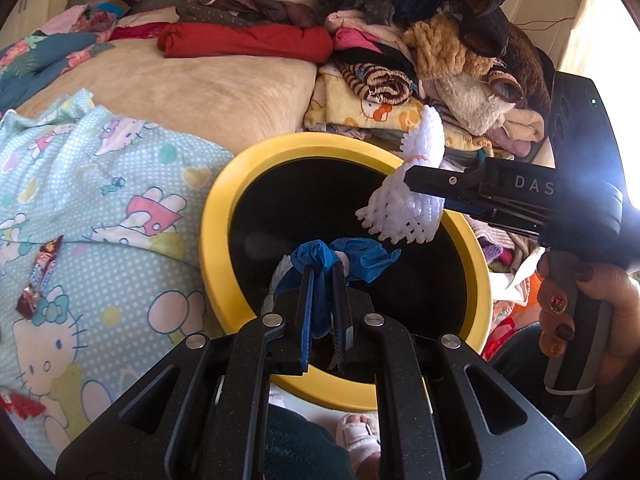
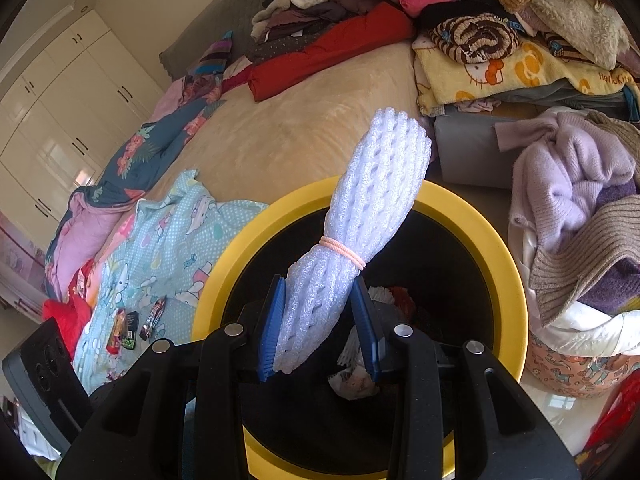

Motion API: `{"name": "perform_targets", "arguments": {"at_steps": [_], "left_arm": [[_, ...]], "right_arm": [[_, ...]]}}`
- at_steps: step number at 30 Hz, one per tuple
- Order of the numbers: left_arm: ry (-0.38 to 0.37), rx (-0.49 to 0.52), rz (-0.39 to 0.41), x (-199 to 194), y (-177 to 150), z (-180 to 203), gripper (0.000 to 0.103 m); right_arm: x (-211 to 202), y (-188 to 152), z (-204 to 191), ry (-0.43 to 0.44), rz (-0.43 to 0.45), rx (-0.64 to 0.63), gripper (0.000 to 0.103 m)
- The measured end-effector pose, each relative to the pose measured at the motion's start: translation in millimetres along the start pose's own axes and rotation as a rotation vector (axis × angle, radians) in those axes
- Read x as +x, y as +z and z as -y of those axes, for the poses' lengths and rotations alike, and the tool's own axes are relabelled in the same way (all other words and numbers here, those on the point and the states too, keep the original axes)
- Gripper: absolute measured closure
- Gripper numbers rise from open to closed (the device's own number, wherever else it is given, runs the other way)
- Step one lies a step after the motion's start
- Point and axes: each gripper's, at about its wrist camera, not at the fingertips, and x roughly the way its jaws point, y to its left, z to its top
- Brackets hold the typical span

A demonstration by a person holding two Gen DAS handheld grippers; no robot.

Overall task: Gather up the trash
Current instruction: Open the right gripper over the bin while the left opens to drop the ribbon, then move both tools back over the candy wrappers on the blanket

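Note:
A yellow-rimmed black trash bin [image 1: 218, 216] [image 2: 496, 240] stands against the bed. My left gripper [image 1: 324, 276] is shut on a crumpled blue glove [image 1: 360, 256] and holds it over the bin's opening. My right gripper [image 2: 320, 292] [image 1: 412, 180] is shut on a white foam net bundle [image 2: 372, 200] [image 1: 404, 208] tied with a pink band, also over the bin. Some trash [image 2: 356, 380] lies inside the bin. Snack wrappers [image 1: 38, 280] [image 2: 132, 324] lie on the Hello Kitty sheet.
A light blue Hello Kitty sheet [image 1: 100, 184] covers the bed's near side. Piled clothes [image 1: 360, 40] fill the back of the bed. A basket with lilac knitwear [image 2: 572, 200] stands right of the bin. White wardrobes [image 2: 60, 112] line the left wall.

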Motion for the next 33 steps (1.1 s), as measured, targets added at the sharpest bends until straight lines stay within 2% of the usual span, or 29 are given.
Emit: {"name": "perform_targets", "arguments": {"at_steps": [2,4,5,6,8,9,11,14,17,23,33], "left_arm": [[-0.004,-0.007,-0.013,4.0,1.5,-0.4,0.098],[-0.002,-0.013,-0.029,7.8,3.0,-0.6,0.090],[0.002,-0.017,-0.032,8.4,3.1,-1.7,0.076],[0.005,-0.021,-0.030,7.8,3.1,-2.5,0.064],[0.004,-0.030,-0.013,3.6,3.2,-4.5,0.055],[0.006,-0.037,-0.005,1.5,3.1,-5.6,0.041],[0.012,-0.060,0.023,-5.5,1.9,-9.2,0.022],[0.033,-0.090,0.057,-16.9,0.5,-16.2,0.011],[0.059,-0.116,0.089,-30.0,-0.1,-24.2,0.011],[0.119,-0.109,0.153,-59.2,2.9,-34.7,0.011],[0.156,-0.139,0.216,-91.1,1.7,-52.0,0.011]], "right_arm": [[1.5,0.7,1.6,-0.002,-0.005,0.005,0.066],[1.3,1.8,2.4,-0.022,0.001,0.007,0.056],[0.4,2.4,3.2,-0.028,0.007,0.011,0.049],[0.0,3.0,4.3,-0.032,0.012,0.015,0.047],[-0.8,4.0,6.9,-0.036,0.019,0.025,0.043],[-0.5,4.7,8.0,-0.039,0.021,0.030,0.041],[-0.9,5.5,8.9,-0.046,0.024,0.035,0.039],[-2.8,6.5,5.6,-0.043,0.038,0.028,0.036],[-6.5,7.2,-4.6,-0.037,0.066,-0.002,0.032],[-11.3,6.5,-23.4,-0.035,0.112,-0.072,0.029],[-18.1,1.3,-53.3,-0.027,0.179,-0.165,0.026]]}}
